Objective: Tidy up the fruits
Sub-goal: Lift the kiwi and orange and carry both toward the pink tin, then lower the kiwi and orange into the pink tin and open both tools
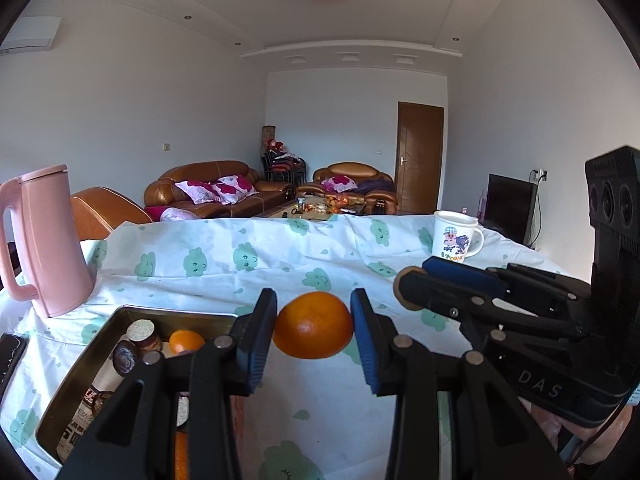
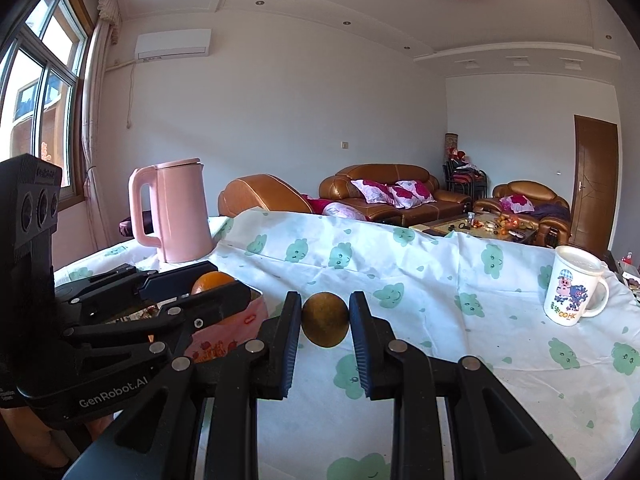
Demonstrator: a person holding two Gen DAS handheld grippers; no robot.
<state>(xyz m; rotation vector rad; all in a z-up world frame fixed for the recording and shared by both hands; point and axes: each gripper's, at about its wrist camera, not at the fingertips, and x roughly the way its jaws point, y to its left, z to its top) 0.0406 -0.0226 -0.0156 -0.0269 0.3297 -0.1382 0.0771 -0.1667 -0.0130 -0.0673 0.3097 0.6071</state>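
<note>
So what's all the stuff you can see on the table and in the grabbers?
Orange: one, orange, gripped by the left gripper.
Brownish fruit: one, olive-brown, gripped by the right gripper.
Tin box: one, metal, near left; holds another orange and round items.
Kettle: one, pink, far left.
Mug: one, white with cartoon, far right.
Tablecloth: one, white with green clouds.
Left gripper: black, blue pads.
Right gripper: black.

Pink kettle (image 2: 172,212) upright on the desk's far left, cartoon-printed white mug (image 2: 574,286) at its far right, cloud-print cloth (image 2: 420,276) covering the desk (image 1: 224,264), brown leather sofas (image 2: 384,194) with floral cushions behind, wooden door (image 1: 420,158) shut.
</note>
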